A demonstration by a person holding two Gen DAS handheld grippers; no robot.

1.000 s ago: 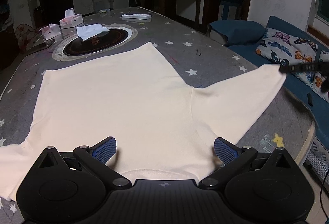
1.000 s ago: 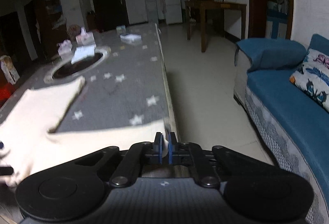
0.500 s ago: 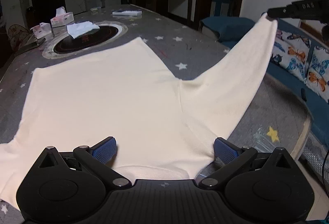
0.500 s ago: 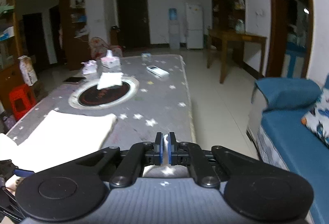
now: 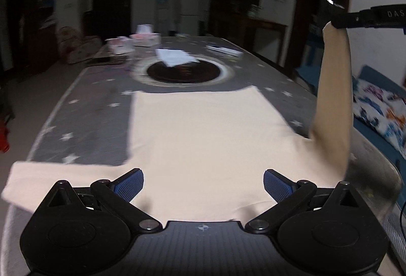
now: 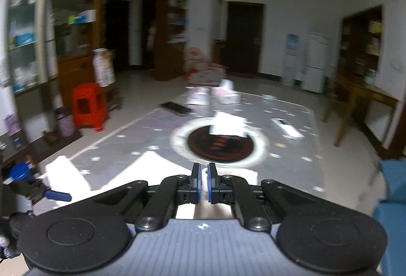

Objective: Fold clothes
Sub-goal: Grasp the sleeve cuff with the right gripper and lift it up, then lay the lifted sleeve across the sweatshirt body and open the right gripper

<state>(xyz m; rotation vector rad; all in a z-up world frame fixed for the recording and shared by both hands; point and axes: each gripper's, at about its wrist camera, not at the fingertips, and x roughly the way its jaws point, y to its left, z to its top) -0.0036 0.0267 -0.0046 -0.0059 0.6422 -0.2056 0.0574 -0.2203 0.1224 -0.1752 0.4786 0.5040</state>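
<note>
My left fingers stand wide apart and hold nothing; they hang just over the near edge of the cream shirt, close to its neckline. The shirt lies flat on the grey counter with white stars, its body stretching away from me and one sleeve spread to the left along the near side. My right fingers are closed tight on the end of the other sleeve, and a strip of pale cloth shows between the blue pads. From the left camera I see this sleeve raised high above the counter's right edge, hanging from the black tips down to the shoulder. Beyond the hem of the shirt a dark round plate with a pale ring is set in the counter, and a white folded cloth lies on it. Farther away stand tissue boxes and a white remote. A blue sofa is at the right.
</note>
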